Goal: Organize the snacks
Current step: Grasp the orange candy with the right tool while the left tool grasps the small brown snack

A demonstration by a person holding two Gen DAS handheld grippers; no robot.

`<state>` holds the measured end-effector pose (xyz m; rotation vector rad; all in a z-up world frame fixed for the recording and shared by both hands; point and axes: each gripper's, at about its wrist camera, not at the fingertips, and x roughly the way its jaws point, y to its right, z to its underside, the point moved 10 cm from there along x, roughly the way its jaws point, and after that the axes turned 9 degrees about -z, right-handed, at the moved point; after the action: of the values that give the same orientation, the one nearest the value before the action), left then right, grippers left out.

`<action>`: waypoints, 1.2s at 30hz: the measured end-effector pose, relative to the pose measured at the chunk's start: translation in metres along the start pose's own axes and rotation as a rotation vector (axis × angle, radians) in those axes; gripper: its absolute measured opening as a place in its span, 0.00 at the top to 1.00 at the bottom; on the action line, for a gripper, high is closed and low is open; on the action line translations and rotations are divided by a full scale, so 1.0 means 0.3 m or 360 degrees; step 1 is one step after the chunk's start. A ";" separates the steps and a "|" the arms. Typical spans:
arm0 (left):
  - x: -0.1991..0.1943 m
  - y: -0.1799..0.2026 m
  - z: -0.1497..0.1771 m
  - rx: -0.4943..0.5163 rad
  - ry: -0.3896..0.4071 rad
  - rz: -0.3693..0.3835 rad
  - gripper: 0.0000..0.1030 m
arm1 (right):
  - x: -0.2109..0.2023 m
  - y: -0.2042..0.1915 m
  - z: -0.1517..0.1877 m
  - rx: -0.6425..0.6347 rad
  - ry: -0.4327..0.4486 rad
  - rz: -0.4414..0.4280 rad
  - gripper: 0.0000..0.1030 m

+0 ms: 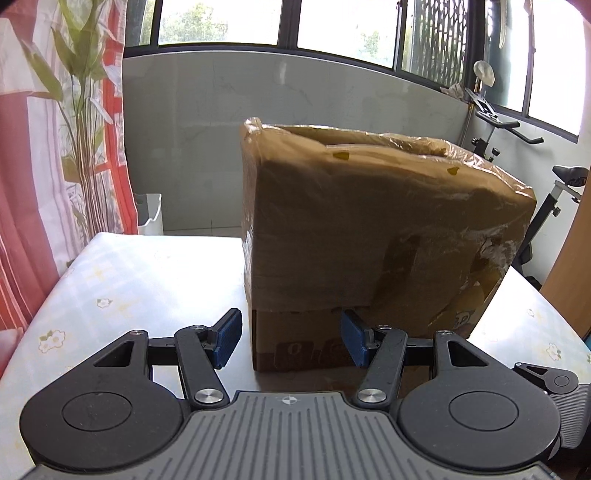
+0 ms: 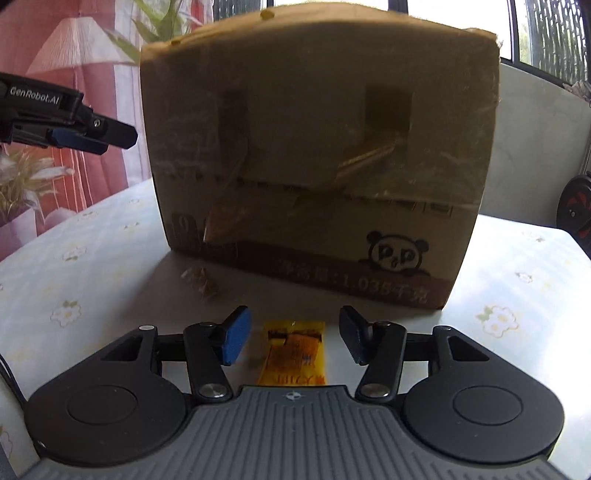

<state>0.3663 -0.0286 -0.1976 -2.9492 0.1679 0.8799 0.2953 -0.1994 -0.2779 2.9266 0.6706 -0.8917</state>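
a red-and-white curtain (image 1: 33, 155) hangs at the left of the frame, green leaves (image 1: 79, 66) before it. an exercise bike (image 1: 532, 177) stands at the right, under the windows (image 1: 332, 26).

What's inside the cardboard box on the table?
Cannot be seen. The box stands on the table with taped sides facing both cameras and plastic film bunched over its top. Only a yellow snack packet lies outside, in front of it.

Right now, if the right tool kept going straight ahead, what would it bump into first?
Probably the yellow snack packet. It lies on the table between the right tool's open fingers, touching neither. Past it stands the big cardboard box. If the tool passed above the packet, it would hit the box instead; depth is hard to judge.
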 end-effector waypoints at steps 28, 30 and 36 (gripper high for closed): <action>0.261 0.169 0.249 -0.0313 -0.0409 -0.0006 0.53 | 0.020 0.033 0.043 0.0135 -0.0082 -0.0084 0.67; 0.277 0.171 0.248 -0.0293 -0.0406 -0.0026 0.57 | 0.022 0.026 0.044 0.0120 -0.0085 -0.0089 0.67; 0.294 0.200 0.245 -0.0142 -0.0340 -0.0066 0.68 | 0.027 0.028 0.044 0.0148 -0.0082 -0.0099 0.67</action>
<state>0.3924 -0.0895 -0.3091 -2.8985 0.0576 1.2173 0.2976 -0.2056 -0.2942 2.9666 0.7410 -1.0279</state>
